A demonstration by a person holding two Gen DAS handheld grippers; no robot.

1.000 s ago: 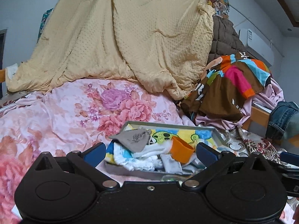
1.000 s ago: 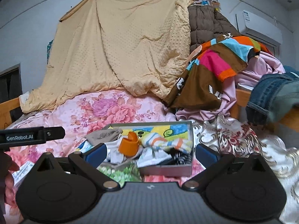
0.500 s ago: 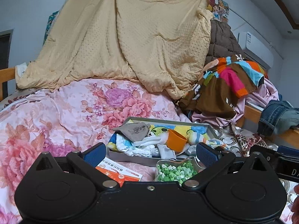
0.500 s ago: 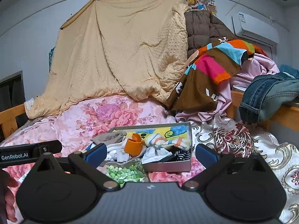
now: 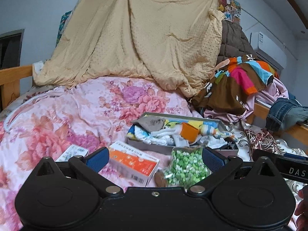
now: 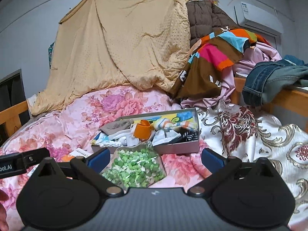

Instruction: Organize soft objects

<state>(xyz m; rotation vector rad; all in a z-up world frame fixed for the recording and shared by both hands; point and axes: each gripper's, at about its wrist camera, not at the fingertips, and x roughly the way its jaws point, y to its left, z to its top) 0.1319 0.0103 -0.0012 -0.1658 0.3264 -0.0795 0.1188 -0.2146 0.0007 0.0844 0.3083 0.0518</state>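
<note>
Two hand-held grippers are hovering low over a bed, both spread wide and gripping nothing.

Item: left hand-held gripper [image 5: 154, 158]. Jaws are standing fully apart, framing an orange-and-white carton [image 5: 133, 163] and a clear bag of green bits [image 5: 185, 166]; neither pad is touching either one. It is pointing level toward the tray, apparently lining up for a pick.

Item: right hand-held gripper [image 6: 155, 157]. Jaws are likewise wide, with the same bag [image 6: 134, 168] lying between them and slightly left of centre, no contact showing. It is riding just beside the left unit, whose side bar is showing at the frame's left edge.

Item: grey tray [image 6: 179, 147]. It is sitting on the pink floral quilt [image 5: 77, 107], just behind the bag, and is serving as the collecting bin. It is holding a taupe pouch [image 5: 152, 125], white cloths [image 5: 159, 137], a striped sock [image 6: 173, 125] and an orange cup-shaped piece [image 6: 142, 131], all loosely heaped rather than folded.

Item: loose goods outside the tray. Bag, carton and a second small box [image 5: 74, 152] are lying on the quilt in front of it, probably awaiting sorting.

Item: surroundings. A beige blanket [image 5: 144, 38] is hanging as a backdrop; mixed clothing [image 6: 221, 57] is piling up at the right, well apart from the tray.

Judgement: sorting is only partly done; the bag looks the nearest candidate.
</note>
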